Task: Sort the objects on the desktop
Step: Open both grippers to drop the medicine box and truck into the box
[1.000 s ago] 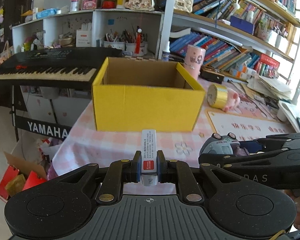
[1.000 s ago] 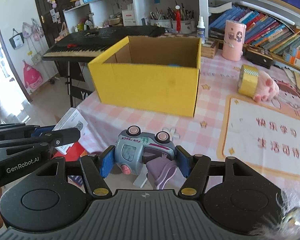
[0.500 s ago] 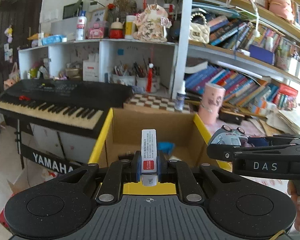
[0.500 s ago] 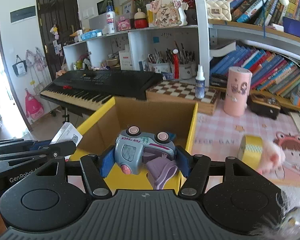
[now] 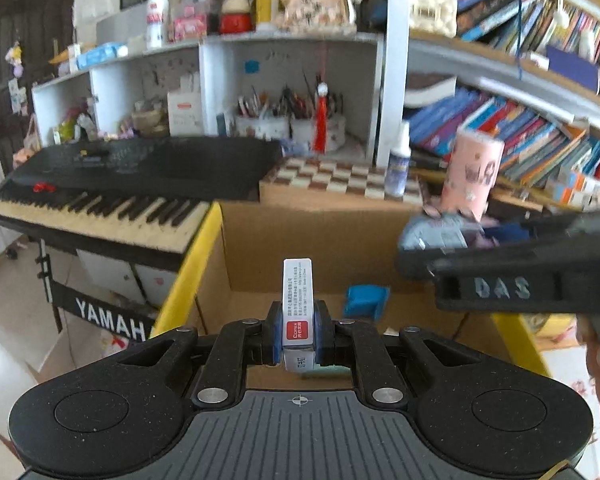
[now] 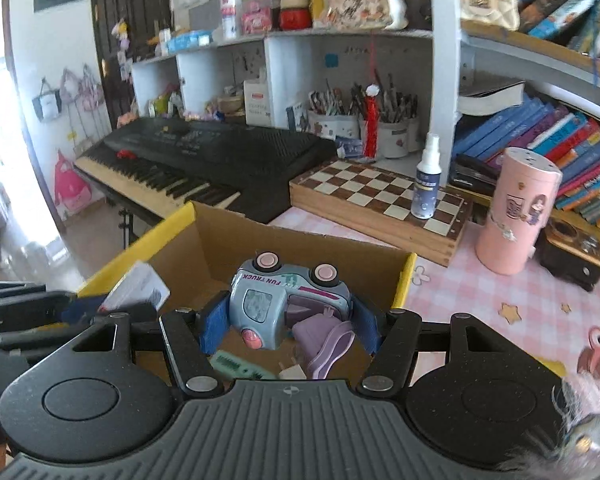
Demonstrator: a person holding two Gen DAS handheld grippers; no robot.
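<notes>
Left tool (image 5: 298, 338) clamps a small box (image 5: 297, 312), right tool (image 6: 288, 326) a toy truck (image 6: 288, 300), above the yellow carton (image 6: 172, 224); simultaneous release risks collision or bounce-out

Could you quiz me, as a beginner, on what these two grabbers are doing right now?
1. True or false: the left gripper is shut on a small white box.
2. What does the right gripper hold: A a pink cup, B a toy truck, C a spray bottle?
3. Fill in: both items hang over the open yellow ____.

Key: 1 true; 2 B; 3 cardboard box.
</notes>
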